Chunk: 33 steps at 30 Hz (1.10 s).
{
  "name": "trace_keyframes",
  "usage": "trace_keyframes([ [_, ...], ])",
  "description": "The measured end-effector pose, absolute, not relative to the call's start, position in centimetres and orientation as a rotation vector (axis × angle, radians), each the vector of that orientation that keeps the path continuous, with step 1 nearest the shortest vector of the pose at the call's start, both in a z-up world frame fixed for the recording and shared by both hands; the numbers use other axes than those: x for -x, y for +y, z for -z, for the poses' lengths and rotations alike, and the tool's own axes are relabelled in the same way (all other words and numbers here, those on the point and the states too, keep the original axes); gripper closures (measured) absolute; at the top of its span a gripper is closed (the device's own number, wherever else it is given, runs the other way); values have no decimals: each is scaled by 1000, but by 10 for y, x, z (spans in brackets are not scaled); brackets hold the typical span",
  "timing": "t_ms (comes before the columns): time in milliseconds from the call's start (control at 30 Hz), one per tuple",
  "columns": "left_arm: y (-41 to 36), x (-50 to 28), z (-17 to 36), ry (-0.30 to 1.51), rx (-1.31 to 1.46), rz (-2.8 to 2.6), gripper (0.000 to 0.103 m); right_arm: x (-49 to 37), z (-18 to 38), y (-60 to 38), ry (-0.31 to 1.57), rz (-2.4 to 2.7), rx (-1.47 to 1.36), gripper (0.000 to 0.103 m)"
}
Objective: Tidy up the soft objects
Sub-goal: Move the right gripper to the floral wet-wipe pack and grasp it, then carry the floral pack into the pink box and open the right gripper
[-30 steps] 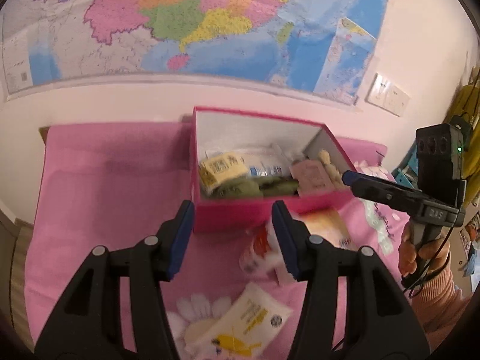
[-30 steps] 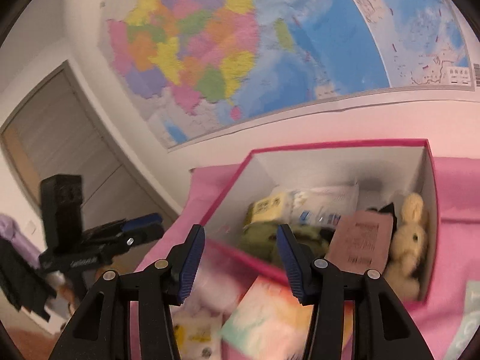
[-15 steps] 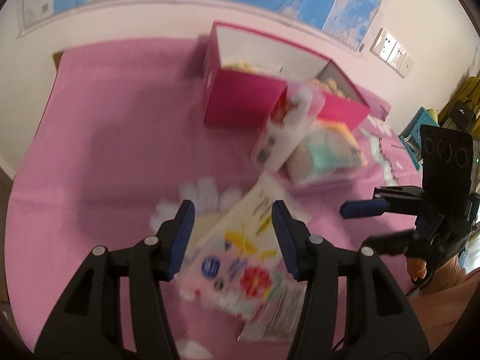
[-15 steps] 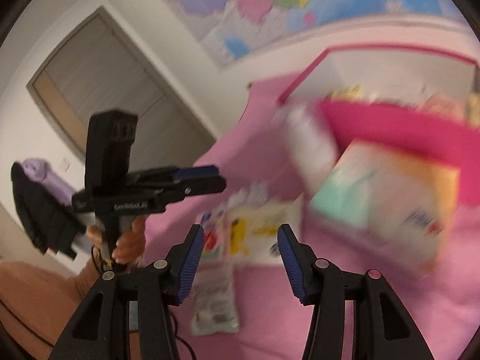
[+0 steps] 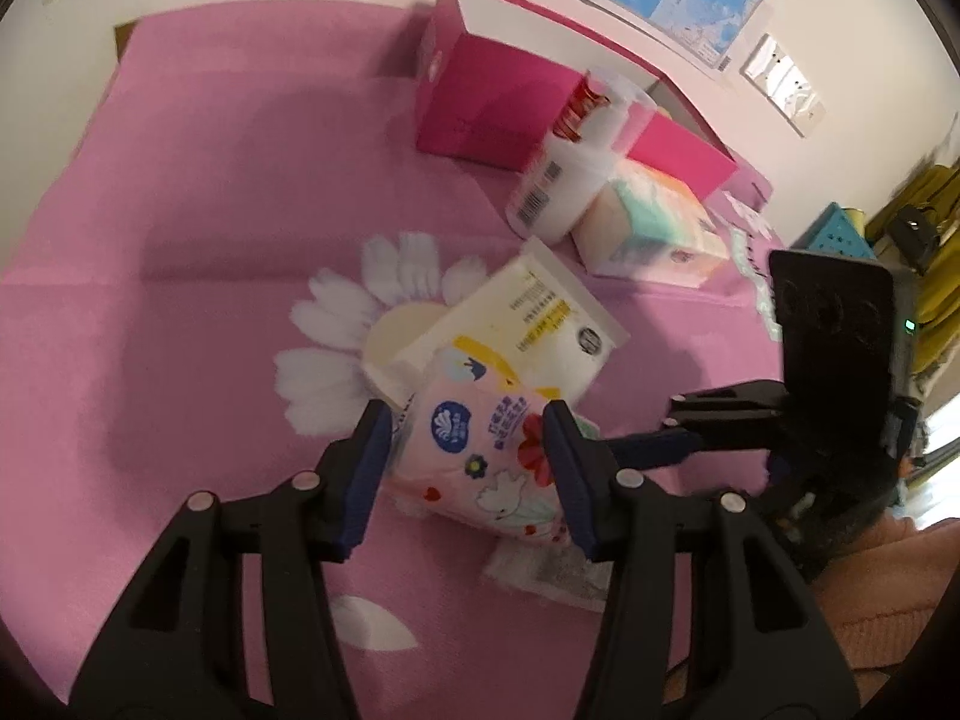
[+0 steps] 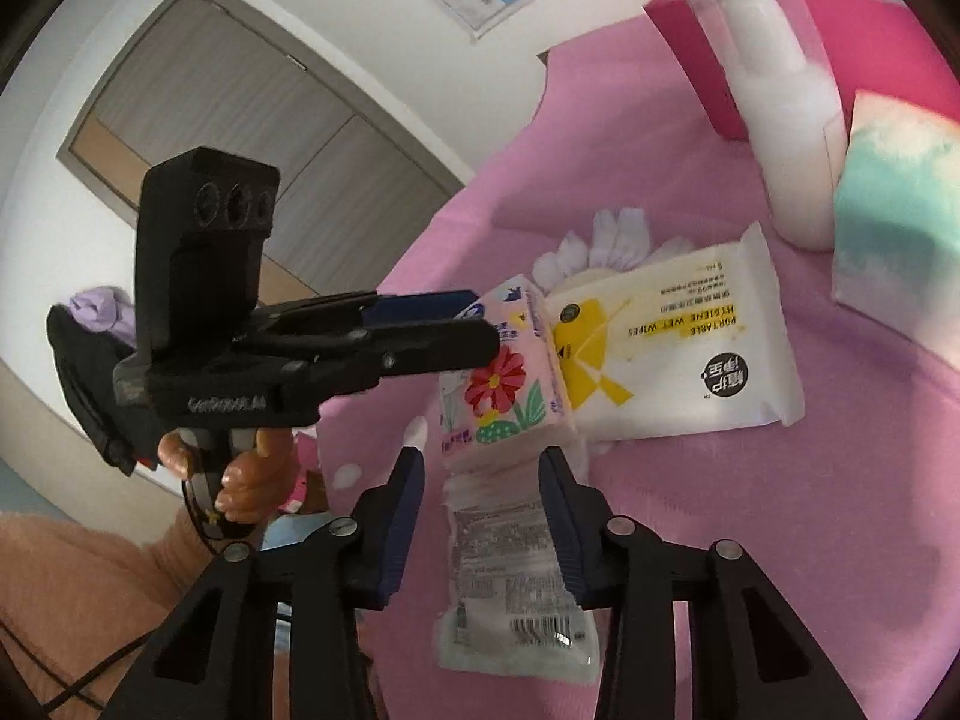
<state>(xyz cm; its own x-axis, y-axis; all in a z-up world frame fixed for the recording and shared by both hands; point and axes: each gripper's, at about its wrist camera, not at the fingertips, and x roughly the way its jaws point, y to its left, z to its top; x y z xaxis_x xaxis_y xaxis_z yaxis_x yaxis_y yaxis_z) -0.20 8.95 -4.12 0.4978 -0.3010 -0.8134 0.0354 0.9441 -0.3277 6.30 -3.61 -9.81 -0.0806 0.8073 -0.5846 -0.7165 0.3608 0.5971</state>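
Glossy floral tissue pack (image 5: 474,456), flat crinkly clear packet (image 6: 516,588), perhaps wipes

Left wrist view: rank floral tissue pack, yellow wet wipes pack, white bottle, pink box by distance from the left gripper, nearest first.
1. Floral tissue pack: between the fingers of the left gripper.
2. Yellow wet wipes pack: just beyond, partly under the tissue pack.
3. White bottle: farther back, to the right, leaning on the box.
4. Pink box: farthest, by the wall.
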Motion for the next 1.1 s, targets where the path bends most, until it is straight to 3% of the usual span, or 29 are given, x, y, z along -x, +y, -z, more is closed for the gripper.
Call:
trace_keyframes([
  [333,73,-2,44,1043,332,309,50,-84,102,-61,1037,-1178,-196,69],
  [533,59,-10,50,1056,332,328,62,-99,105,-82,1021,-1106,-229,69],
  [1100,35,-23,11,964,279,376,63,-96,69,-109,913,-1071,-211,71],
])
